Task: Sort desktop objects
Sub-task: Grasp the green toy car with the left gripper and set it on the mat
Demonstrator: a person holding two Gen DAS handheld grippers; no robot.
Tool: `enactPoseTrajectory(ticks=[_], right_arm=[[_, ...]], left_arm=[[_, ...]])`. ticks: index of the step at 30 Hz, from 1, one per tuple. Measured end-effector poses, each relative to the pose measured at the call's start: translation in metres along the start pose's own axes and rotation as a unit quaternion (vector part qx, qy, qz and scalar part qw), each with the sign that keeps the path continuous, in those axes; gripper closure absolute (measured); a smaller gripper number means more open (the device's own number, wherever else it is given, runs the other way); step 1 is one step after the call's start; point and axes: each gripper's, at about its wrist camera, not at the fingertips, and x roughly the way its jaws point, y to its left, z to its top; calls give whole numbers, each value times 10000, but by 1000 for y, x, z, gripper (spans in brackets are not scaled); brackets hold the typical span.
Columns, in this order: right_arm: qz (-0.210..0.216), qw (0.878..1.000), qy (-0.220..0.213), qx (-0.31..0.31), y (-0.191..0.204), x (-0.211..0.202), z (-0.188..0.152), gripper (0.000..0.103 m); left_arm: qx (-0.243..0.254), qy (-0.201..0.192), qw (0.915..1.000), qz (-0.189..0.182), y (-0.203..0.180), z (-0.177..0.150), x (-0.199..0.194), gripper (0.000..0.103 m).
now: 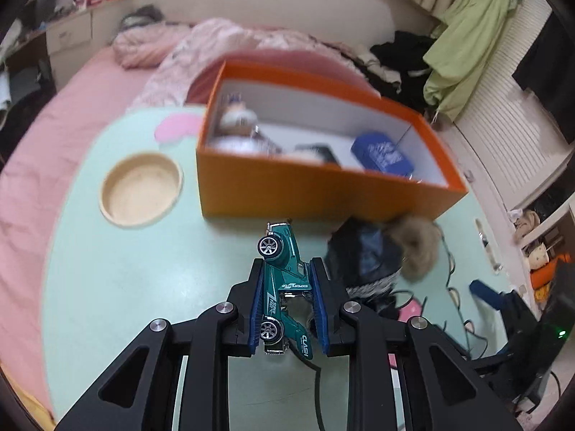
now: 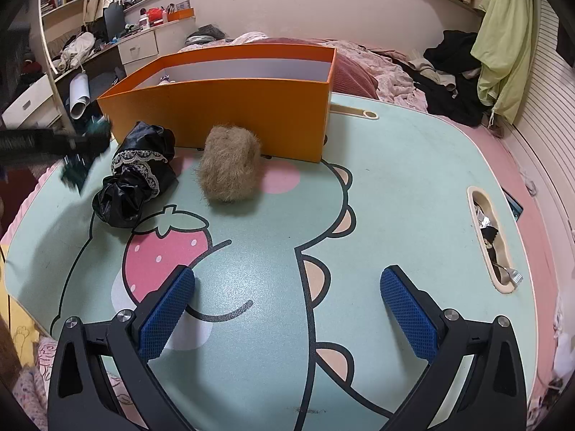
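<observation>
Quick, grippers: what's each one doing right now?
Left gripper: shut on the teal toy car.
Right gripper: open, empty, above the table.

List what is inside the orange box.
In the left wrist view, the orange box holds a blue packet, a dark item and blurred whitish things at its left end. Its near wall hides the floor's front strip; the blur prevents naming them.

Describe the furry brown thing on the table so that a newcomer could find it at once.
Start at the orange box on the mint-green table. The furry brown puff sits against the box's front wall. Its neighbour, a black lace-trimmed bundle, is shiny, not fluffy.
</observation>
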Motion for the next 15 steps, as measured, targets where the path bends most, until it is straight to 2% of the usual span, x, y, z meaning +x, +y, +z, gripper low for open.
enactPoseTrajectory(ticks=[5, 7, 8, 9, 11, 15], right_arm=[[6, 10000, -1, 0, -1, 0, 0, 0], [5, 10000, -3, 0, -1, 0, 0, 0], [5, 10000, -4, 0, -1, 0, 0, 0], [6, 10000, -4, 0, -1, 0, 0, 0], [7, 10000, -3, 0, -1, 0, -1, 0], [2, 10000, -6, 1, -1, 0, 0, 0]], left_arm=[[105, 67, 9997, -211, -13, -4, 9, 79], [-7, 44, 9996, -281, -10, -5, 8, 55], [-71, 9, 9997, -234, -7, -4, 7, 34], [-130, -66, 9998, -150, -3, -5, 5, 30], [-216, -176, 9996, -12, 6, -8, 1, 30], [-433, -305, 9985, -100, 21, -23, -10, 29]])
